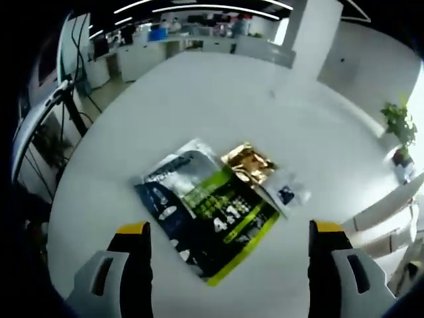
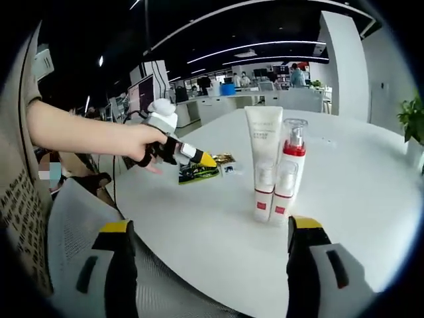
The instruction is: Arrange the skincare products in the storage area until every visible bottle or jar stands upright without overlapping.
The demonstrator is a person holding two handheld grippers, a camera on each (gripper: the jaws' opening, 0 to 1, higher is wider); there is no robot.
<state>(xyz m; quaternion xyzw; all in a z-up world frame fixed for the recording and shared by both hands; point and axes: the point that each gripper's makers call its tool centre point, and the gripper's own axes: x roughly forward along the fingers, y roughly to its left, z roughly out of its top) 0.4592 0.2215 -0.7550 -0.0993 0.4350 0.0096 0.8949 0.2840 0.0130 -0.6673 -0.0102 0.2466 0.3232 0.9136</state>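
White desk [image 1: 218,99] lies under the left hand-held gripper [image 1: 227,255], spread wide over flat sachets [image 1: 212,212], holding nothing. From the right hand-held gripper [image 2: 209,255], also spread and empty, three bottles [image 2: 275,165] stand upright, touching; a careless bump could topple them all.

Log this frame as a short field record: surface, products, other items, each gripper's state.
surface: round white table
products: white tube, pump bottle with red collar, two small bottles in front; all upright, close together
other items: flat sachets, one dark and green, one gold, one clear
left gripper: open, above the sachets, holding nothing
right gripper: open, facing the products, holding nothing
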